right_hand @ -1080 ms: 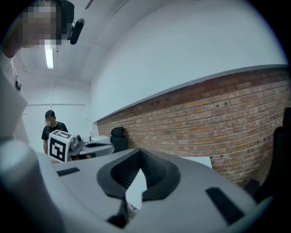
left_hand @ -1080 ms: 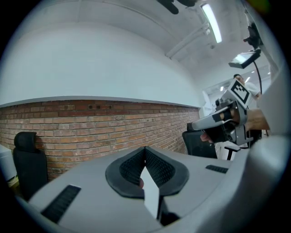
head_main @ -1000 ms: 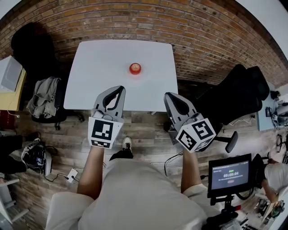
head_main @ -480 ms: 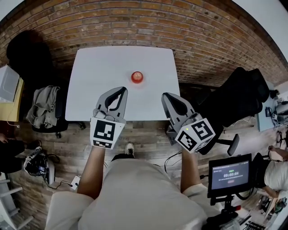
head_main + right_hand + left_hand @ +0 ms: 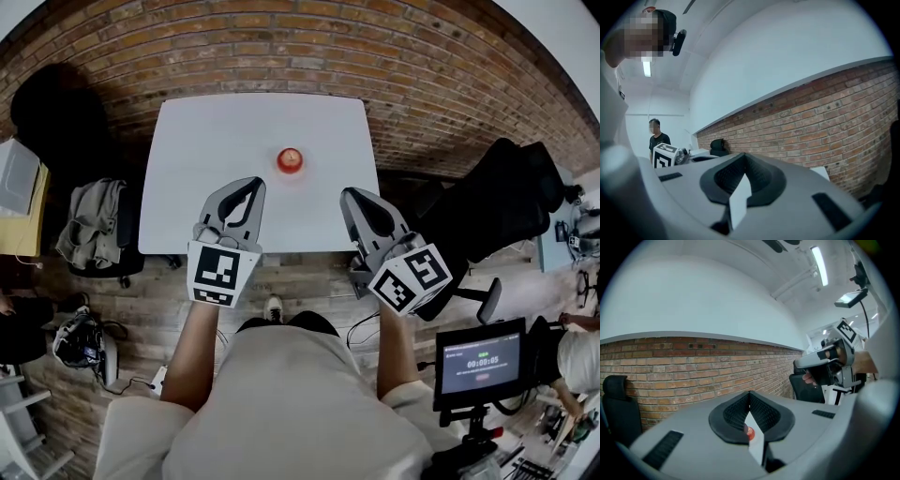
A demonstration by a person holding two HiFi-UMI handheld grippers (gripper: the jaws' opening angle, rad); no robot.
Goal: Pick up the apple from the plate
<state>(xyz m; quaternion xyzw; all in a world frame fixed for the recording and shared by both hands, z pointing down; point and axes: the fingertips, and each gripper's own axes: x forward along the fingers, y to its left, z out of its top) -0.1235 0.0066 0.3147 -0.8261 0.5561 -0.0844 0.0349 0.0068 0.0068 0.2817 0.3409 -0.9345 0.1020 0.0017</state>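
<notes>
A red apple point(image 5: 290, 159) sits on a small plate that barely shows beneath it, right of the middle of the white table point(image 5: 206, 141). My left gripper point(image 5: 251, 185) hovers over the table's near edge, below and left of the apple, shut and empty. In the left gripper view the apple point(image 5: 749, 431) peeks through the slit under the closed left gripper point(image 5: 750, 397). My right gripper point(image 5: 352, 197) hangs at the near right edge, below and right of the apple, also shut with nothing in it. The right gripper view faces the brick wall, and the apple is absent from it.
A brick wall point(image 5: 281, 37) runs behind the table. A black office chair point(image 5: 487, 206) stands right of it, and a chair draped with grey clothing point(image 5: 89, 220) stands left. A small monitor on a stand point(image 5: 478, 361) is at my lower right. A person point(image 5: 657, 138) stands far off.
The table and apple have come nearer in the head view as I stepped forward. Both grippers now reach the table's near edge, still shut.
</notes>
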